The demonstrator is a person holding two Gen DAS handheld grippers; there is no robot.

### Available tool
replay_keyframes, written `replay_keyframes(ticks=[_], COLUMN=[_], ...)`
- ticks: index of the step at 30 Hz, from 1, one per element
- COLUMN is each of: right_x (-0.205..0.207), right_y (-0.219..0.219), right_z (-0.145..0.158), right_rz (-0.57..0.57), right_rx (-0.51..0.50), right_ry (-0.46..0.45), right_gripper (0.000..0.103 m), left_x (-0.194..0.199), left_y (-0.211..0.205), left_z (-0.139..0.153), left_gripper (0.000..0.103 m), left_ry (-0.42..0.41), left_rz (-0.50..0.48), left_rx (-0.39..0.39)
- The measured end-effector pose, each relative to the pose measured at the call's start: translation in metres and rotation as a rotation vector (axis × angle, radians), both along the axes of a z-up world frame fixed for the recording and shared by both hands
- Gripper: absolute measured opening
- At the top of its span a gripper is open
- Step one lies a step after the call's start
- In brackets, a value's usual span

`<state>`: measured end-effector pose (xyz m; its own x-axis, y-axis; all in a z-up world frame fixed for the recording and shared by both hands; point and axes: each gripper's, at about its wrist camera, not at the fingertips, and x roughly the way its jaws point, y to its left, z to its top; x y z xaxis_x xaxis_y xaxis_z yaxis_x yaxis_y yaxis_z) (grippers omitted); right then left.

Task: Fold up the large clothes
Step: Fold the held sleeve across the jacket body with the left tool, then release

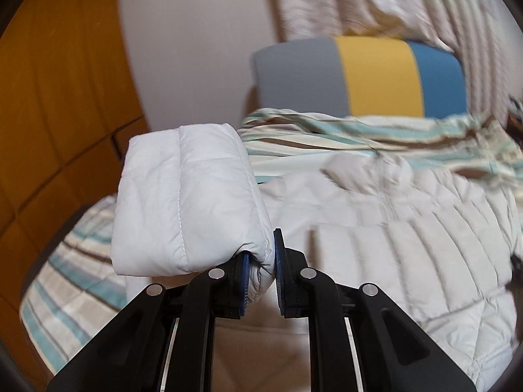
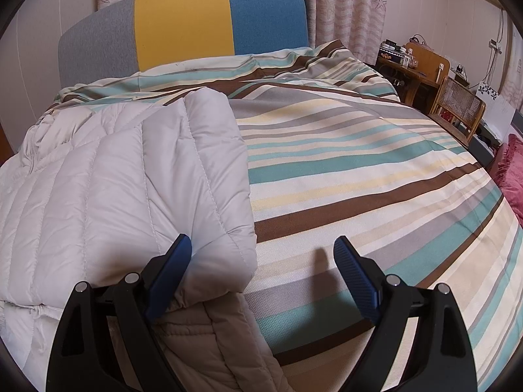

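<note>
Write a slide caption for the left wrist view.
Left gripper pinches a white puffer jacket sleeve above the striped bed.

Soft, even indoor light; left view motion-blurred, right sharp, both edges fisheye-bent.

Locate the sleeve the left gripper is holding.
In the left wrist view the sleeve sticks up left of centre, pinched in the left gripper, raised above the jacket on the striped bed.
</note>
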<state>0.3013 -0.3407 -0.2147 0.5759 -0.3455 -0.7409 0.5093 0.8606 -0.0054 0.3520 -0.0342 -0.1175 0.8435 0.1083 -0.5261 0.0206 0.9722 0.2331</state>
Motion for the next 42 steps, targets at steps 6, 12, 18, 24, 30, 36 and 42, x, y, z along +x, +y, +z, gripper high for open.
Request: replay_keyframes(ticks=[6,12,18,24,30,36,42], right_x=[0.000,-0.001,-0.001,-0.001,-0.003,-0.012,-0.018], right_y=[0.000,-0.001,-0.001,-0.001,0.002,0.012,0.054], right_z=[0.000,0.000,0.000,0.000,0.002,0.013,0.045], right_rz=[0.000,0.000,0.000,0.000,0.001,0.030,0.205], right_rx=[0.002,0.001,0.000,-0.005,-0.021,-0.062,-0.159], right_ry=[-0.001,-0.001,0.000,0.001,-0.003,-0.072,-0.174], right_gripper=[0.088,0.088,0.088,0.088,0.088,0.089,0.093], left_x=[0.000,0.001,0.003,-0.029,-0.033,-0.020,-0.039], left_y=[-0.056,-0.098,-0.130,-0.127,-0.074,0.003,0.054], left_z=[-0.021,-0.045,-0.058,-0.042,-0.026,-0.027,-0.046], left_gripper=[0.013,0.013,0.043,0.077,0.086,0.086,0.090], left_ry=[0.062,0.107,0.145,0.060,0.052,0.043,0.031], left_rz=[-0.114,-0.183,-0.278,-0.364,-0.267,0.017,0.135], left_rx=[0.047,0.082,0.110,0.081,-0.026,-0.053,-0.176])
